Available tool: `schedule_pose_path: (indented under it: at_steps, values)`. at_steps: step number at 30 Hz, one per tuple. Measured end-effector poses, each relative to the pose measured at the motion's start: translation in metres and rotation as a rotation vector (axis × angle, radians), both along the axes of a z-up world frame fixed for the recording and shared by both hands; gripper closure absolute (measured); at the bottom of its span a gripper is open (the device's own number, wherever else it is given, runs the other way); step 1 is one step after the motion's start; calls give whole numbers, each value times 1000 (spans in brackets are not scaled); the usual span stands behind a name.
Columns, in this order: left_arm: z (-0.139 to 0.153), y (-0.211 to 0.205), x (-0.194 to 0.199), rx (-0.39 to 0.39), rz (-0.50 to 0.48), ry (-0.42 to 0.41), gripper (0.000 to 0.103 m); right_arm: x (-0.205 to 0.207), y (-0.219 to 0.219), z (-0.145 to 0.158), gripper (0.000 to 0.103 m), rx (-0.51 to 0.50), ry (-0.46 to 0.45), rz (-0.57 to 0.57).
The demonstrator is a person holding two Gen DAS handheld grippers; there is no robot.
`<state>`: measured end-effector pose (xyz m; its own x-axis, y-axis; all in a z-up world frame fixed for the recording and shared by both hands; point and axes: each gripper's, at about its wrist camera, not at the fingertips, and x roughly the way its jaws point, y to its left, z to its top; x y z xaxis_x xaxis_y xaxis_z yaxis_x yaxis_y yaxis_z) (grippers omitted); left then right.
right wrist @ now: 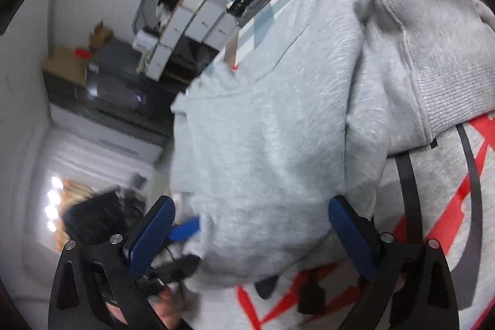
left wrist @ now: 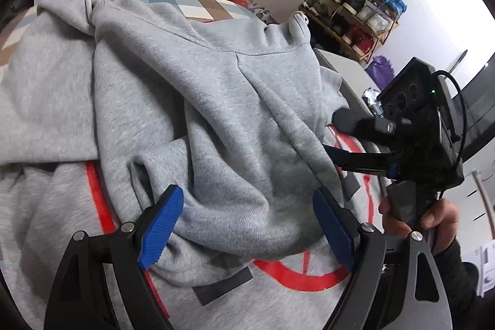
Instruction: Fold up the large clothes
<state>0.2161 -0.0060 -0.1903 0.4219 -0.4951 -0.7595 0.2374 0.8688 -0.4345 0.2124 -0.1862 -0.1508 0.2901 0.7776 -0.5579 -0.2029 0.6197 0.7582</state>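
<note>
Grey sweatshirt (left wrist: 191, 88) lies bunched mid-fold; left gripper (left wrist: 247, 225) gapes around a ridge, right gripper (left wrist: 337, 138) at three o'clock, also spread, ungripping.

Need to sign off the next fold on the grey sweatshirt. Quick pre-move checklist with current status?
1. Left tool open: ok, blue pads apart, astride a raised fold, not pinching.
2. Right tool open: ok, fabric lies between the pads, no grip seen.
3. Grey sweatshirt flat: not ok, bunched and creased over the red print.
4. Ribbed cuff laid on the body: ok.
5. Tools apart: cannot tell, they sit close at the same fold.
6. Right wrist view sharp: not ok, blurred.
</note>
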Motion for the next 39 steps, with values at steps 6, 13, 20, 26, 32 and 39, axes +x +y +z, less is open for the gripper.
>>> schedule_pose_path:
  at_steps: [6, 13, 20, 26, 32, 39]
  values:
    - [27, 22, -1, -86, 85, -62, 21, -1, -7, 2, 6, -22, 11, 1]
    - [30, 34, 62, -232, 122, 28, 20, 0, -22, -10, 6, 52, 25, -18]
    - [-29, 36, 93, -293, 193, 264, 63, -3, -13, -5, 50, -21, -32, -37]
    - [-24, 56, 75, -282, 193, 246, 97, 3, -17, -8, 97, -95, -48, -81]
    - [6, 70, 68, -296, 182, 168, 101, -6, -32, 22, 98, -127, -160, -161]
    - [-29, 62, 64, -203, 214, 216, 101, -13, -12, 16, 96, -398, -182, -105]
